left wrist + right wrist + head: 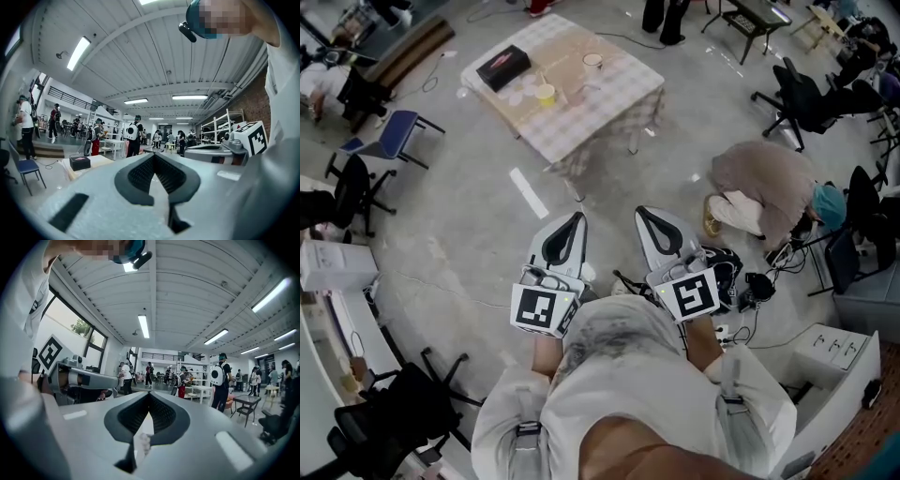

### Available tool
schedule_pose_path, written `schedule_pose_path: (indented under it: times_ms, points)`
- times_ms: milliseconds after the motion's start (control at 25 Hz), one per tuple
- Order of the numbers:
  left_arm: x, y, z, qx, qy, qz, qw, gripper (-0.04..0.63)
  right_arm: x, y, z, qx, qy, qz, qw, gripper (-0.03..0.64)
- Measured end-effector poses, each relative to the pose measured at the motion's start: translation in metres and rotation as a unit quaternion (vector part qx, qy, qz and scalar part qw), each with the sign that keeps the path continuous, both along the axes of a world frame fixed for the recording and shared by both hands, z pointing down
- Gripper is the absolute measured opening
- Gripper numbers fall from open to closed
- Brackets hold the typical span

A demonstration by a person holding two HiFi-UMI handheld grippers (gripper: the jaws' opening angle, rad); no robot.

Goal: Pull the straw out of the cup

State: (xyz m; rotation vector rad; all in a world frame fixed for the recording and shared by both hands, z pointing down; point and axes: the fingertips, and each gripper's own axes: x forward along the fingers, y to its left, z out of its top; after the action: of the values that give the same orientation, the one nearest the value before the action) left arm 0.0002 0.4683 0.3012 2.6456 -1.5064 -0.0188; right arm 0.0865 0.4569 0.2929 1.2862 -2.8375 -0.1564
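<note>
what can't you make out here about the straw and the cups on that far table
Head view: the yellow cup and white cup on the table are too far and small to show a straw.
Left gripper view: only the table's corner with the black box shows; the left gripper covers the rest.
Right gripper view: the table is outside the frame.

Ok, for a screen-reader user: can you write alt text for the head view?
Seen from above, a person holds the left gripper and right gripper side by side, both shut and empty, over a concrete floor. Ahead stands a cloth-covered table with a black box and a yellow cup.
</note>
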Motion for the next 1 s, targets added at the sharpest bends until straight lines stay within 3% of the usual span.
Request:
schedule_pose_path:
  times_ms: [160, 440, 1000]
  points:
    - [0.009, 0.003, 0.003, -0.002, -0.006, 0.0, 1.0, 0.006, 0.013, 0.002, 0.013, -0.036, 0.003, -0.001, 0.999, 0.009]
    - [0.009, -0.014, 0.005, -0.005, -0.011, 0.002, 0.9999, 0.006, 0.01, -0.015, 0.018, -0.043, 0.005, -0.002, 0.999, 0.009]
    - [-0.021, -0.107, 0.015, -0.01, -0.003, 0.029, 0.9995, 0.006, -0.022, -0.104, 0.025, -0.048, 0.014, 0.026, 0.998, 0.009]
